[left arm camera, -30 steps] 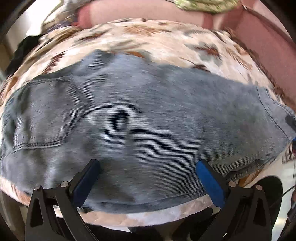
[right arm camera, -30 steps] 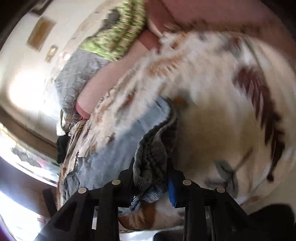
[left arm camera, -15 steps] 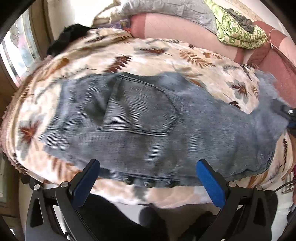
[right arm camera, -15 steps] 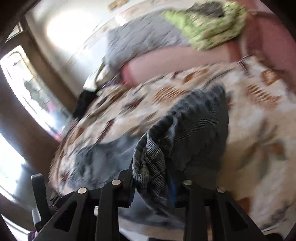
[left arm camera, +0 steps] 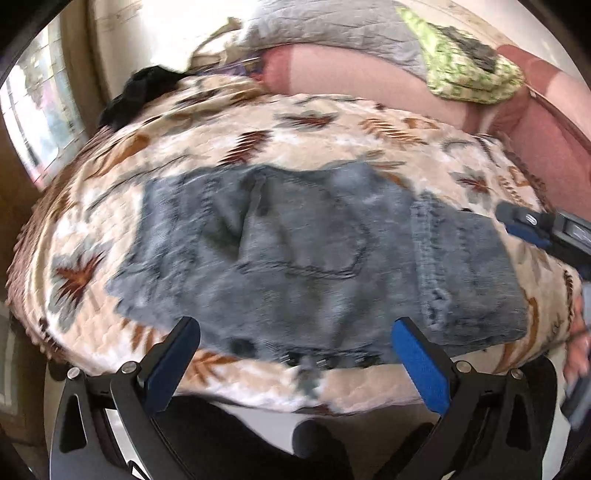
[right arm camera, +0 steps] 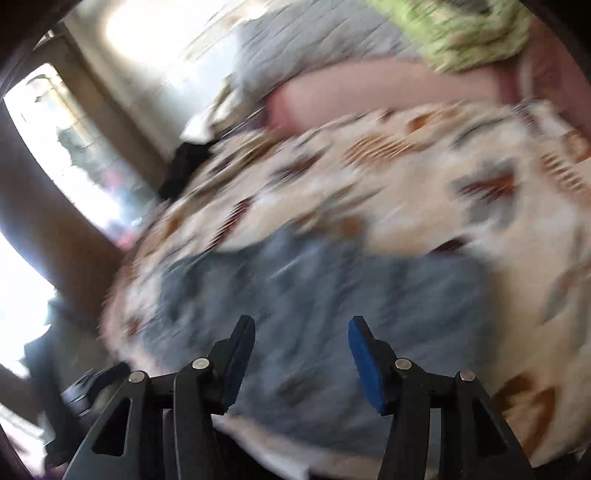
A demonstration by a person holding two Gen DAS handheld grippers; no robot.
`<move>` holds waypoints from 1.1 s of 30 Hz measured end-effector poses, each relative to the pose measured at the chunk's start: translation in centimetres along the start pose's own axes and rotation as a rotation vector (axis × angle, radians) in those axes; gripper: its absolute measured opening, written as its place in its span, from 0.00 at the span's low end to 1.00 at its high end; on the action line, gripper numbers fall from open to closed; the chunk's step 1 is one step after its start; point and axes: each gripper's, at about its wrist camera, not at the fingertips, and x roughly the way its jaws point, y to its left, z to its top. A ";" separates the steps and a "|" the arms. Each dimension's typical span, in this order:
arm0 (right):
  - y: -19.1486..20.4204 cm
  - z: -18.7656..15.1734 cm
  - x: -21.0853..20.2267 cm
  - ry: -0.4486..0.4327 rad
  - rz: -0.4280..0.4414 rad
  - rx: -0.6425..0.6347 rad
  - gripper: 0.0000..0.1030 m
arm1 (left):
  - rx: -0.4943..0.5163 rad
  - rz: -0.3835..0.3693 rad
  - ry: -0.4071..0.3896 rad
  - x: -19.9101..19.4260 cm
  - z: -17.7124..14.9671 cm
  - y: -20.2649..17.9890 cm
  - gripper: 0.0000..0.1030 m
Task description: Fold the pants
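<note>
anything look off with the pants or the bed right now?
Nothing damaged or spilled. The grey pants lie folded on the leaf-print blanket, slightly askew, with a rumpled near edge. Left gripper and right gripper are open, holding nothing.

You are looking at grey-blue denim pants (left arm camera: pixel 317 258) with darker stitched seams, lying on a cream blanket (left arm camera: pixel 229 147) that is showing rust-brown and grey leaf prints. You are holding grippers with black frames and blue pads (left arm camera: pixel 419 363). Behind the blanket, a dusty-pink cushion (left arm camera: pixel 351 74) is carrying a grey quilted cover (left arm camera: pixel 332 29) and a lime-green patterned cloth (left arm camera: pixel 469 74). A black garment (left arm camera: pixel 142 90) is showing at the blanket's far edge.
</note>
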 end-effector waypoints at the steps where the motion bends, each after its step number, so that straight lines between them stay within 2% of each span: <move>1: -0.4 0.5 0.0 -0.013 -0.020 -0.001 0.49 | 0.020 -0.019 -0.012 0.2 0.4 -0.9 1.00; 2: -1.4 0.9 0.5 -0.020 -0.047 0.005 0.38 | 0.034 -0.030 -0.017 0.4 0.8 -1.7 1.00; 4: -2.1 1.4 2.1 0.011 -0.073 0.021 0.32 | 0.067 -0.044 -0.030 1.4 2.0 -3.6 1.00; 7: -3.7 1.9 5.2 0.062 -0.068 0.062 0.32 | 0.070 -0.042 -0.014 3.9 3.5 -5.7 1.00; 9: -5.0 1.7 8.1 0.143 -0.084 0.089 0.31 | 0.083 -0.026 0.027 6.3 3.9 -7.0 1.00; 10: -5.3 1.5 9.2 0.174 -0.082 0.102 0.32 | 0.108 0.000 0.061 7.7 3.7 -7.7 1.00; 12: -5.7 1.2 8.7 0.155 -0.051 0.108 0.32 | 0.175 0.109 0.149 10.3 2.6 -8.7 1.00; 13: -5.9 1.2 8.0 0.151 -0.025 0.117 0.32 | 0.175 0.119 0.127 10.4 2.1 -8.6 1.00; 15: -6.4 0.9 5.5 0.106 0.029 0.140 0.32 | 0.155 0.113 0.108 9.8 1.9 -8.2 1.00; 18: -6.2 -0.2 2.5 0.066 0.021 0.090 0.32 | 0.133 0.107 0.111 9.3 1.7 -7.8 1.00; 20: -5.9 -1.8 2.3 0.089 -0.004 0.054 0.33 | 0.105 0.094 0.096 8.4 1.0 -7.3 1.00; 22: -5.6 -4.3 3.8 0.173 -0.074 -0.015 0.34 | 0.084 0.066 0.086 7.5 0.3 -6.7 1.00; 24: -4.8 -5.9 3.1 0.093 -0.107 -0.110 0.33 | 0.076 0.056 0.080 6.3 -0.7 -6.0 1.00; 25: -4.5 -5.9 2.9 0.108 -0.118 -0.119 0.33 | 0.071 0.061 0.068 5.6 -1.1 -5.5 1.00; 27: -4.1 -5.4 2.1 0.117 -0.109 -0.127 0.33 | 0.050 0.081 0.024 4.0 -1.8 -3.7 1.00; 28: -3.8 -5.0 1.4 0.104 -0.077 -0.124 0.33 | 0.045 0.094 0.009 3.4 -1.8 -2.9 1.00; 30: -3.0 -4.6 0.1 0.072 -0.025 -0.119 0.34 | 0.025 0.162 -0.030 2.1 -1.9 -0.9 1.00; 32: -1.3 -4.1 -0.9 0.039 0.019 -0.126 0.46 | -0.004 0.227 -0.057 1.1 -1.8 1.2 1.00; 33: -0.2 -3.8 -1.2 0.019 0.027 -0.142 0.48 | -0.020 0.254 -0.066 0.7 -1.7 2.2 1.00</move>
